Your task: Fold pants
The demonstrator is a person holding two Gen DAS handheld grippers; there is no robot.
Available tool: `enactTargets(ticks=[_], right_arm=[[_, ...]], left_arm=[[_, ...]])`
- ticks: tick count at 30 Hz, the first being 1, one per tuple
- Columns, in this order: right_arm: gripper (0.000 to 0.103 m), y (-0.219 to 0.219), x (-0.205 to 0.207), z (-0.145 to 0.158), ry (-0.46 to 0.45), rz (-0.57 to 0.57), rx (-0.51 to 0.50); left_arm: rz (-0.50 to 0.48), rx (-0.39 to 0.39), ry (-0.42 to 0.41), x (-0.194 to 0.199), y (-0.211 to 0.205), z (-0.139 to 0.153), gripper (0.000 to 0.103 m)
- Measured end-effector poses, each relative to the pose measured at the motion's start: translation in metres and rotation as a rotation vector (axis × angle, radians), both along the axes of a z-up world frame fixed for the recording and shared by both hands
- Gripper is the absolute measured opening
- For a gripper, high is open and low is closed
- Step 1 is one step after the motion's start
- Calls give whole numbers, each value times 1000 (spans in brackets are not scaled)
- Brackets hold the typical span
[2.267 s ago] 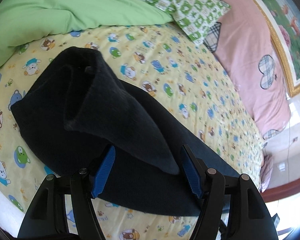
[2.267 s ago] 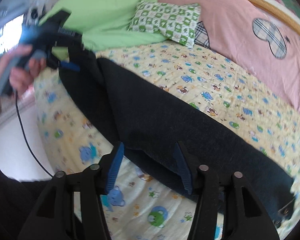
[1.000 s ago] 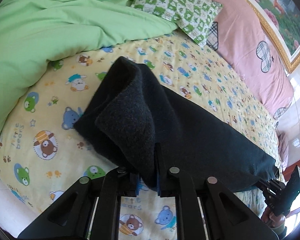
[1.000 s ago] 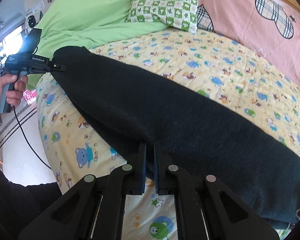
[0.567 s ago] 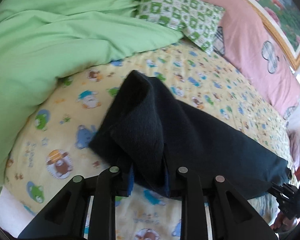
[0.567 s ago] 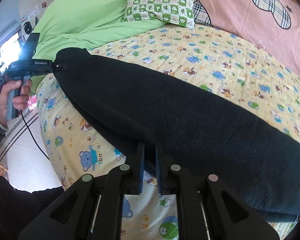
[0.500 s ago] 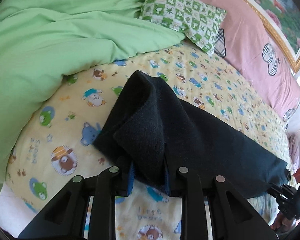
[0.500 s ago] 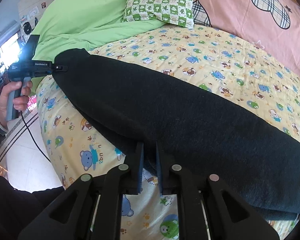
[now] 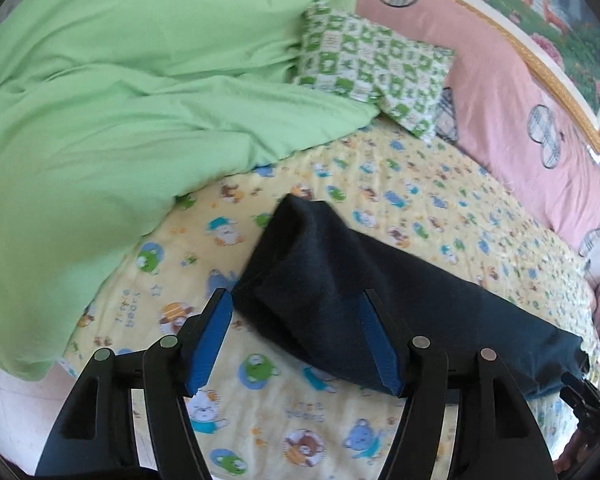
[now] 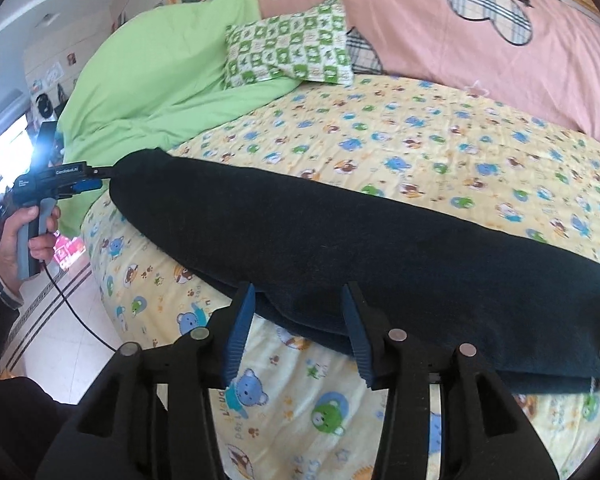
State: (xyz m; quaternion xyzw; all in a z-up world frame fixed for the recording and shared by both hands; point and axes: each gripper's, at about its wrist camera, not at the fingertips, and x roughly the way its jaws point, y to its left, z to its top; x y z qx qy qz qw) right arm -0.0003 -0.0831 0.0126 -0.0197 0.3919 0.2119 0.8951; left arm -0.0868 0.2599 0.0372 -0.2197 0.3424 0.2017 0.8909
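The dark navy pants (image 9: pixel 380 304) lie as a long folded strip along the near edge of the bed; they also show in the right wrist view (image 10: pixel 360 240). My left gripper (image 9: pixel 294 320) is open, its blue pads either side of the strip's near end, which is humped up. My right gripper (image 10: pixel 298 324) is open, its pads at the strip's near long edge. In the right wrist view, the left gripper (image 10: pixel 80 180) shows at the strip's far end, held by a hand.
A yellow bear-print sheet (image 9: pixel 440 184) covers the bed. A green duvet (image 9: pixel 120 100) is piled at the left. A green checked pillow (image 9: pixel 376 68) and pink pillows (image 10: pixel 480 40) lie along the headboard. Tiled floor (image 10: pixel 60 320) lies beyond the bed edge.
Both grippers have opened and let go of the pants. The strip now rests on the sheet, and both grippers have drawn back a little.
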Motion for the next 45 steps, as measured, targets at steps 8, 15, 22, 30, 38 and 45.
enactTargets(ticks=[8,15,22,30,38,45], right_arm=[[47,-13,5,8,9,-39,67],[47,9,70,14,101,-18,193],[40,63,177,-13,381,145,323],[39,108,277,-85,794,284,304],[18,131,278,-107,891,408,233],[12,140,229,-51,529,419,-11]], left_arm=[[5,-61,25,0,-11,-9,67],[39,-123,64,0,0,-30,67],[30,-182,87,10,17,-48,67],[7,-253,57,18,34,-60,67],[-31,-242,52,45,37,-64,67],[-69,-199,7,48,31,-45,23]])
